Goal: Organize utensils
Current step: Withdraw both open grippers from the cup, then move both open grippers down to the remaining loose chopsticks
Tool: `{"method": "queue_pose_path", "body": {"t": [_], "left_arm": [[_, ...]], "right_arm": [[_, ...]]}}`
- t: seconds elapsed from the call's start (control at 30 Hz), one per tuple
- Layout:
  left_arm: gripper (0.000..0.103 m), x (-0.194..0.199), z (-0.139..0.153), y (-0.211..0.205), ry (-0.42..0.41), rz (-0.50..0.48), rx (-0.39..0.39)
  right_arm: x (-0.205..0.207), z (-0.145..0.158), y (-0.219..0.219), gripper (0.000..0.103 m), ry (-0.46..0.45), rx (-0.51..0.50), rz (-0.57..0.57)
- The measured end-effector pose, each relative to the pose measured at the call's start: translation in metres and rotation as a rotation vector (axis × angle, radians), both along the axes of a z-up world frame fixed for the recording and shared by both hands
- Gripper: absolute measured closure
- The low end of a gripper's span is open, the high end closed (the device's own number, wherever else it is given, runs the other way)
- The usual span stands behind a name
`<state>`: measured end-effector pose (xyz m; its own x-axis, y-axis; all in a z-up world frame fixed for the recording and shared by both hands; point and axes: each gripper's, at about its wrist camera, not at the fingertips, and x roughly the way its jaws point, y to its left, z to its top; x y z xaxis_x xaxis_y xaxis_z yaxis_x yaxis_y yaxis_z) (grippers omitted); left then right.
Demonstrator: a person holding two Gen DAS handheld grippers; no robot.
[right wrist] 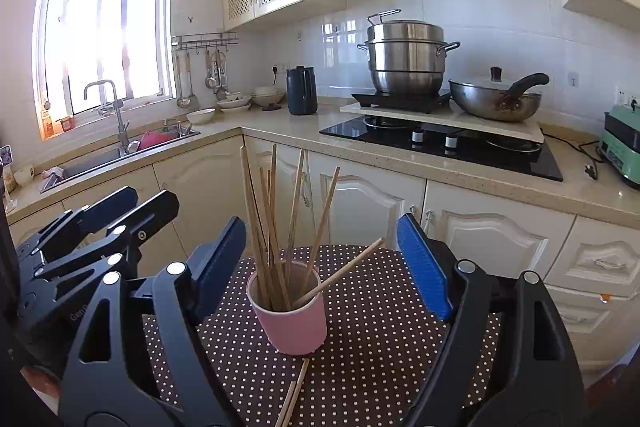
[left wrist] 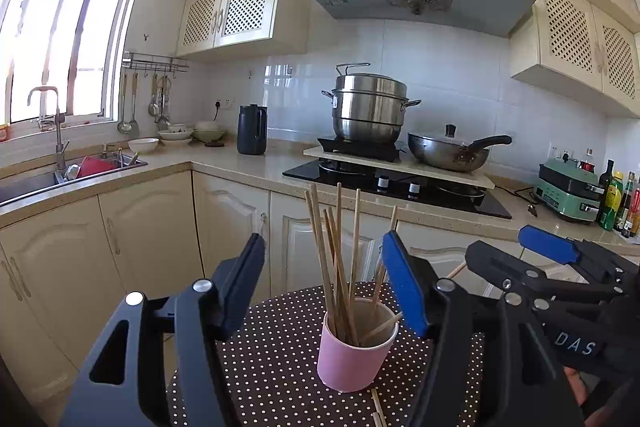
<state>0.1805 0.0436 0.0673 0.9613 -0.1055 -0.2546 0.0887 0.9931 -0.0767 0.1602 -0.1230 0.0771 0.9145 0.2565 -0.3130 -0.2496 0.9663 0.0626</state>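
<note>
Pink cup (right wrist: 289, 311) of chopsticks (right wrist: 272, 227) upright on dotted desk (right wrist: 380, 327). Left gripper (left wrist: 324, 283) and right gripper (right wrist: 322, 259): jaws wide, empty. Between picks; next, the loose sticks (right wrist: 294, 397) lying before the cup

I am counting one pink cup (right wrist: 292, 319) holding about eight chopsticks (right wrist: 272, 227); two more chopsticks (right wrist: 296, 395) are lying just beside the cup.

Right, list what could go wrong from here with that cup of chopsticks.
1. The pink cup is light and the chopsticks stand tall and splayed; a nudge from either open gripper could tip it.
2. One chopstick leans low over the rim and may catch the right gripper.
3. Loose chopsticks on the dotted tablecloth may roll off.
</note>
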Motion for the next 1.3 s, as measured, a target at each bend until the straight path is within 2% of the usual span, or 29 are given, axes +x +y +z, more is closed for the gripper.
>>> {"method": "queue_pose_path", "body": {"t": [0.2,0.37,0.5,0.7,0.87,1.07,1.3], "left_arm": [[0.034,-0.027,0.001,-0.003,-0.011,0.008,0.015],[0.032,-0.046,-0.007,-0.004,0.013,-0.005,0.01],[0.03,-0.057,-0.024,-0.003,0.064,0.023,0.01],[0.029,-0.072,-0.065,-0.005,0.17,0.031,0.056],[0.029,-0.075,-0.097,-0.001,0.247,0.045,0.056],[0.029,-0.069,-0.131,0.009,0.342,0.081,0.034],[0.029,-0.061,-0.154,0.015,0.432,0.089,0.009]], "right_arm": [[-0.029,0.0,-0.006,0.012,-0.017,-0.01,0.0],[-0.055,-0.004,-0.006,0.01,-0.032,-0.05,0.002],[-0.069,-0.014,-0.008,0.009,-0.002,-0.053,-0.002],[-0.077,-0.05,-0.01,0.009,0.12,-0.044,-0.031],[-0.073,-0.088,-0.01,0.009,0.229,-0.048,-0.039],[-0.06,-0.133,-0.013,0.009,0.365,-0.05,-0.081],[-0.044,-0.169,-0.014,0.009,0.482,-0.069,-0.115]]}}
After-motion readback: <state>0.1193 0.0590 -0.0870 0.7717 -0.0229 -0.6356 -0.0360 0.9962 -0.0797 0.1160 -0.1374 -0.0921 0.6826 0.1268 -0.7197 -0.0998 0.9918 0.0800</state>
